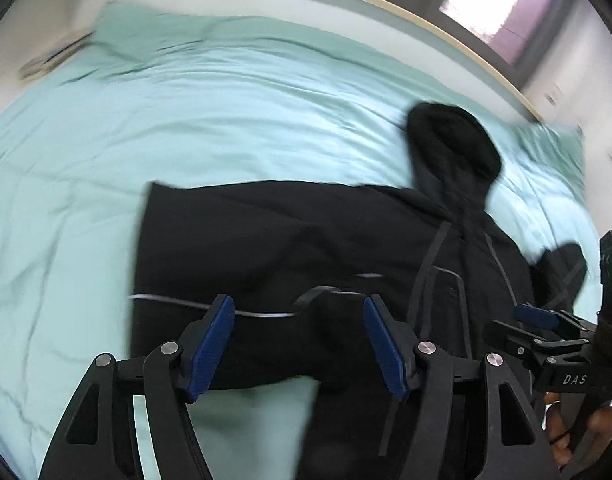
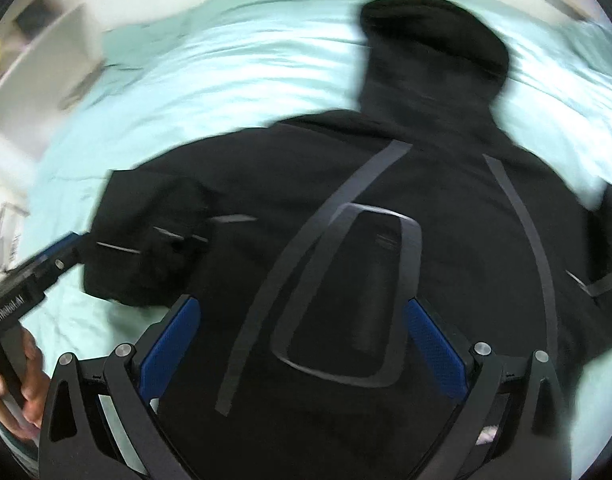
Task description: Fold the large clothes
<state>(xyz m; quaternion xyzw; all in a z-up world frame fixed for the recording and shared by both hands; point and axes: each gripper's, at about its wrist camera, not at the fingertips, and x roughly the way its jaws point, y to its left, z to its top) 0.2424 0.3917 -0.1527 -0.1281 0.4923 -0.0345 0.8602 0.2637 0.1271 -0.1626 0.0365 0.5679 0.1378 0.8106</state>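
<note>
A black hooded jacket [image 1: 306,240] with grey tape stripes lies on a light green bed [image 1: 186,120], hood [image 1: 453,144] toward the headboard. A sleeve is folded across its body. My left gripper [image 1: 298,344] is open just above the folded sleeve near the jacket's near edge, holding nothing. In the right wrist view the jacket [image 2: 385,200] fills the middle, with a grey pocket outline [image 2: 345,292] between the pads. My right gripper [image 2: 306,348] is open over the jacket's front and holds nothing. The left gripper [image 2: 54,260] shows at the left by the sleeve cuff.
A pale wooden headboard [image 1: 385,4] and windows [image 1: 501,4] are behind the bed. A white bedside unit [image 2: 54,64] stands at the far left. The right gripper [image 1: 545,320] shows at the right edge of the left wrist view. Both views are motion-blurred.
</note>
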